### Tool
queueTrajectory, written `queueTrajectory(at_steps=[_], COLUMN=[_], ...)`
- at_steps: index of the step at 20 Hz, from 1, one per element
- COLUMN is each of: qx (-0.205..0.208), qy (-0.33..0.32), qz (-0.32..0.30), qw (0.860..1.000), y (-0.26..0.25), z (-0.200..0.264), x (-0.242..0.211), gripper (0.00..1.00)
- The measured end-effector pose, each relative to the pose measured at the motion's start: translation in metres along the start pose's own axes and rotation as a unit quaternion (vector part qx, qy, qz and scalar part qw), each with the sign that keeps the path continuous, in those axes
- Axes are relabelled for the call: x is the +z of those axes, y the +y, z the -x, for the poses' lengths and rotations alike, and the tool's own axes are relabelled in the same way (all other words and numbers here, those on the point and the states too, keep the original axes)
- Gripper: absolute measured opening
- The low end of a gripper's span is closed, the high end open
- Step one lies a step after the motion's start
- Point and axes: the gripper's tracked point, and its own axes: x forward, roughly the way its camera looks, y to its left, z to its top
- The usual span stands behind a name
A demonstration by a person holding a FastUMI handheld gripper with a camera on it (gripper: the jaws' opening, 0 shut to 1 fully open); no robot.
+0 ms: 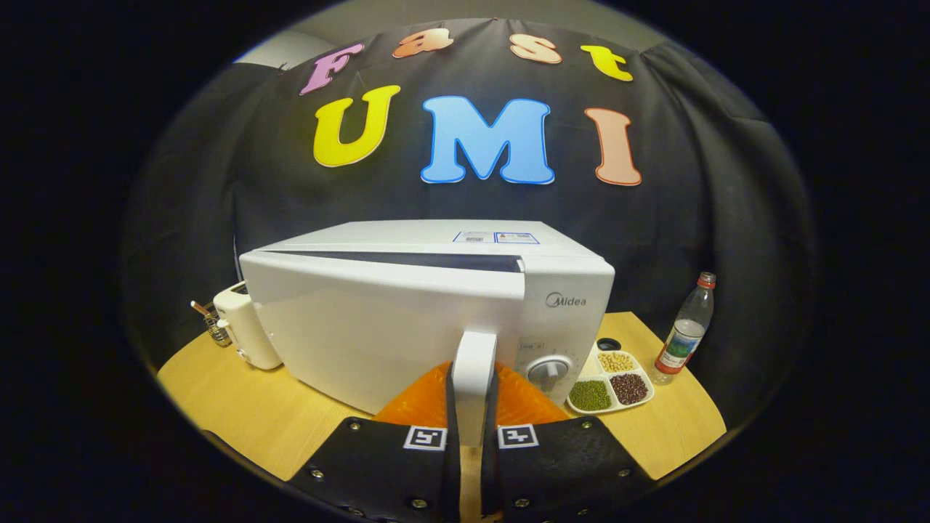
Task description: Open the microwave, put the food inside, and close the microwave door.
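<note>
Tool [472, 407] clamps door handle [474, 363]; microwave [436, 305] interior hidden.

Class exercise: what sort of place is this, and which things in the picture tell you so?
Probably a staged kitchen booth: a microwave with its door ajar, gripper shut on the door handle, a toaster and a tray of beans on a wooden table.

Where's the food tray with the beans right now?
In the gripper view, the divided bean tray sits on the wooden table, right of the microwave by its dial, with the bottle just beyond. The hand-held gripper is shut on the microwave door handle.
</note>
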Motion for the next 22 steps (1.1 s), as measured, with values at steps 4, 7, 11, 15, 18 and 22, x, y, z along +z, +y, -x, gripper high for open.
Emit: queueTrajectory(at_steps=[4, 7, 11, 15, 18, 22], qx=[0.02, 0.027, 0.031, 0.038, 0.044, 0.045], qy=[0.018, 0.021, 0.025, 0.03, 0.034, 0.035], qz=[-0.003, -0.003, 0.0, -0.004, 0.005, 0.017], qw=[1.0, 0.999, 0.999, 0.999, 0.998, 0.998], y=[0.021, 0.038, 0.058, 0.08, 0.099, 0.123], z=[0.036, 0.061, 0.085, 0.107, 0.122, 0.141], x=[-0.013, -0.021, -0.032, -0.041, -0.05, -0.061], gripper=[0.18, 0.23, 0.24, 0.24, 0.24, 0.25])
